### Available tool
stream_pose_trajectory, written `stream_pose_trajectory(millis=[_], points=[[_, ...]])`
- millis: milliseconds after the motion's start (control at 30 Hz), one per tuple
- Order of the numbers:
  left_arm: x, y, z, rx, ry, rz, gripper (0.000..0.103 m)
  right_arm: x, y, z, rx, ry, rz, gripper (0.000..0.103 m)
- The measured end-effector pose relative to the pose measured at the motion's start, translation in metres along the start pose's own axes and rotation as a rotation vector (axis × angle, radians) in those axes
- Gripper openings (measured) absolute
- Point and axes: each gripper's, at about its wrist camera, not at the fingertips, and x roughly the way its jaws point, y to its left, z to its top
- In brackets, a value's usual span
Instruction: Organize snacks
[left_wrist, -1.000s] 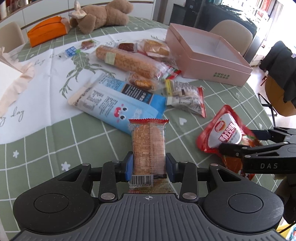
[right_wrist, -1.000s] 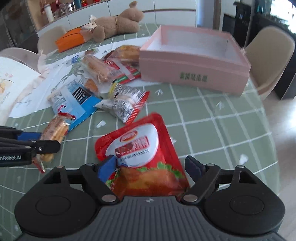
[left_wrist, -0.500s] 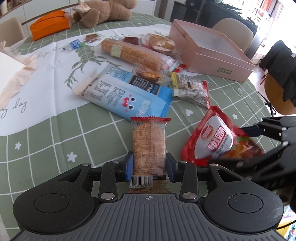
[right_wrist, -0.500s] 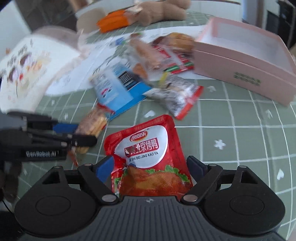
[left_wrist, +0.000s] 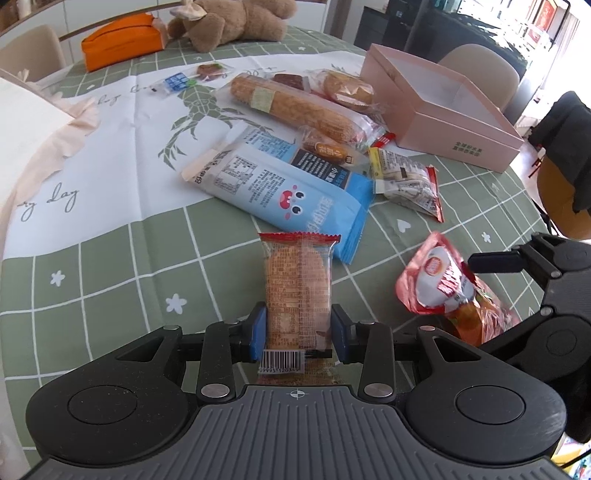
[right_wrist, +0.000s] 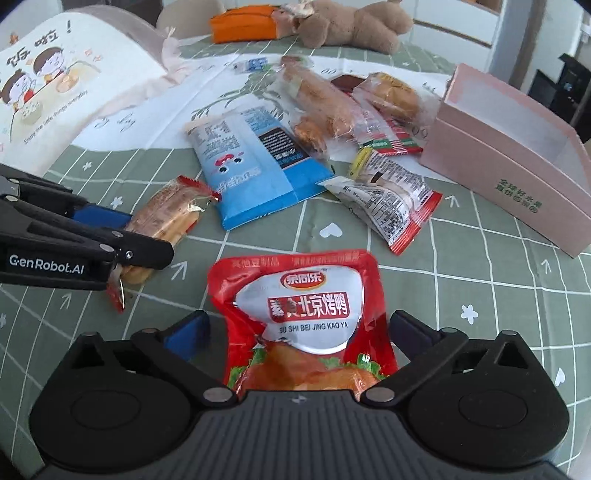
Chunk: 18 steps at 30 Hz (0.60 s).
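My left gripper (left_wrist: 298, 334) is shut on a small biscuit packet (left_wrist: 298, 288) with a red top edge; the packet also shows in the right wrist view (right_wrist: 166, 218). My right gripper (right_wrist: 297, 332) is shut on a red roast-duck pouch (right_wrist: 306, 314), held above the table; the pouch shows at the right of the left wrist view (left_wrist: 447, 284). An open, empty pink box (left_wrist: 443, 107) stands at the far right, also in the right wrist view (right_wrist: 517, 158). Loose snacks lie between: a blue packet (left_wrist: 288, 188), a long bread loaf (left_wrist: 295, 107), a red-edged packet (left_wrist: 406, 181).
The round table has a green checked cloth (left_wrist: 110, 266). A teddy bear (left_wrist: 229, 22) and an orange case (left_wrist: 122, 37) lie at the far edge. A white paper bag (right_wrist: 48, 85) stands at the left. Chairs (left_wrist: 480, 66) stand behind the box.
Both grippers have risen and drawn back with their packets. The right gripper has swung left, so the pink box sits further right in its view.
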Motion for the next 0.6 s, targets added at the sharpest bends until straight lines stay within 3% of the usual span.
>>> stream_pose_trajectory(millis=[100, 200, 267, 300, 367, 400, 500, 600], points=[[-0.002, -0.001, -0.001, 0.007, 0.001, -0.010, 0.041, -0.002, -0.008, 0.000, 0.053, 0.005, 0.005, 0.102], [-0.003, 0.001, -0.003, 0.002, 0.002, -0.018, 0.041, -0.008, -0.017, -0.004, 0.099, -0.004, -0.018, 0.092], [-0.002, 0.002, -0.003, -0.003, 0.005, -0.018, 0.041, -0.013, -0.025, -0.005, 0.148, -0.010, -0.026, 0.078], [-0.002, 0.001, -0.003, 0.000, 0.005, -0.015, 0.041, -0.015, -0.031, -0.004, 0.179, -0.005, -0.014, 0.076], [-0.001, -0.003, -0.002, 0.009, 0.008, -0.019, 0.041, -0.022, -0.038, -0.003, 0.234, -0.015, 0.024, 0.056], [-0.001, -0.005, -0.003, 0.015, 0.010, -0.019, 0.041, -0.024, -0.039, -0.001, 0.251, -0.012, 0.020, 0.053], [0.000, -0.010, -0.004, 0.034, 0.011, -0.013, 0.041, -0.027, -0.039, -0.005, 0.254, -0.014, -0.003, 0.051], [-0.001, -0.010, -0.004, 0.036, 0.013, -0.010, 0.041, -0.028, -0.032, -0.010, 0.206, -0.028, -0.026, 0.056]])
